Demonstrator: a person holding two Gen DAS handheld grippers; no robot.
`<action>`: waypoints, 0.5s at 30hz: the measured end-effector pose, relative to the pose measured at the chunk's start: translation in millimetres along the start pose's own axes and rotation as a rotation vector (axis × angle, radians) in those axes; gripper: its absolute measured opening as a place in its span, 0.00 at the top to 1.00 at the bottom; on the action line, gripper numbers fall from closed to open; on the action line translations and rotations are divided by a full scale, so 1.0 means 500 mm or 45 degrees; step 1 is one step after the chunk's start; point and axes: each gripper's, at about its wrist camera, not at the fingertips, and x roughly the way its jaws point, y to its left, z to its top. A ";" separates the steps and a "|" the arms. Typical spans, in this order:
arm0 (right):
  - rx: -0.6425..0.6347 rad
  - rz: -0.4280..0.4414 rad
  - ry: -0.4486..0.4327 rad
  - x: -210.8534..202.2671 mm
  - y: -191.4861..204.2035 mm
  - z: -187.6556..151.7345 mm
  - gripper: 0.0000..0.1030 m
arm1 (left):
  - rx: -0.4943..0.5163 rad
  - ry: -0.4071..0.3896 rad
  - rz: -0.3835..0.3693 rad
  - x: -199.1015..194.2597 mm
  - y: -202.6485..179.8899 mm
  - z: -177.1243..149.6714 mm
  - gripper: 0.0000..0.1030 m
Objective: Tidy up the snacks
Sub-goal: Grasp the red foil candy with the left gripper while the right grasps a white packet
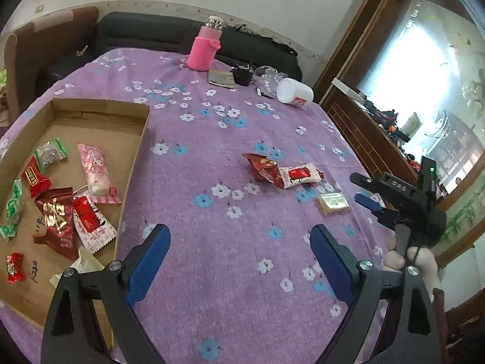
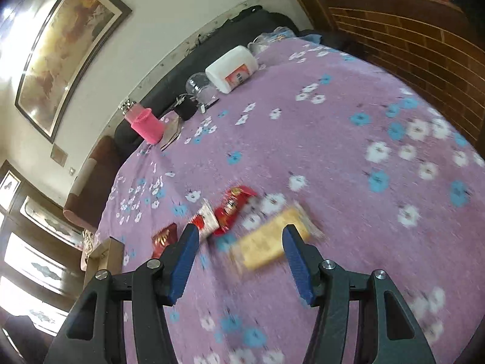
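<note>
A shallow cardboard tray [image 1: 133, 157] at the left holds several wrapped snacks: red, green, pink and white packets. On the purple floral tablecloth lie a red packet [image 1: 262, 165], a white-and-red packet [image 1: 300, 176] and a clear-wrapped yellow biscuit [image 1: 333, 202]. My left gripper [image 1: 239, 244] is open and empty above the cloth, right of the tray. My right gripper [image 2: 241, 244] is open and empty, its jaws either side of the yellow biscuit [image 2: 266, 244], close above it. It also shows in the left wrist view [image 1: 359, 188]. The red packet [image 2: 233, 209] and white-and-red packet [image 2: 206, 221] lie just beyond.
At the table's far edge stand a pink-sleeved bottle [image 1: 206, 45], a dark pouch [image 1: 221, 78], a small black item [image 1: 242, 74], a clear glass jar [image 1: 266, 75] and a toppled white tub [image 1: 295, 92]. A dark sofa is behind, a wooden cabinet [image 1: 363, 133] to the right.
</note>
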 end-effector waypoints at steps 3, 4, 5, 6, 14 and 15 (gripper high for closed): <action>-0.027 0.014 0.032 0.049 0.020 0.006 0.41 | -0.036 0.033 -0.018 0.018 0.007 0.018 0.10; -0.030 0.012 0.048 0.065 0.025 0.007 0.41 | -0.044 0.039 -0.019 0.022 0.009 0.023 0.10; -0.030 0.002 0.073 0.084 0.032 0.006 0.41 | -0.054 0.047 -0.019 0.027 0.011 0.030 0.10; -0.029 -0.003 0.090 0.100 0.037 0.005 0.41 | -0.067 0.055 -0.023 0.030 0.015 0.036 0.10; -0.092 0.013 0.144 0.188 0.095 -0.007 0.68 | -0.177 0.097 -0.082 0.063 0.032 0.111 0.10; -0.114 0.002 0.126 0.190 0.098 -0.009 0.71 | -0.180 0.102 -0.081 0.072 0.031 0.122 0.10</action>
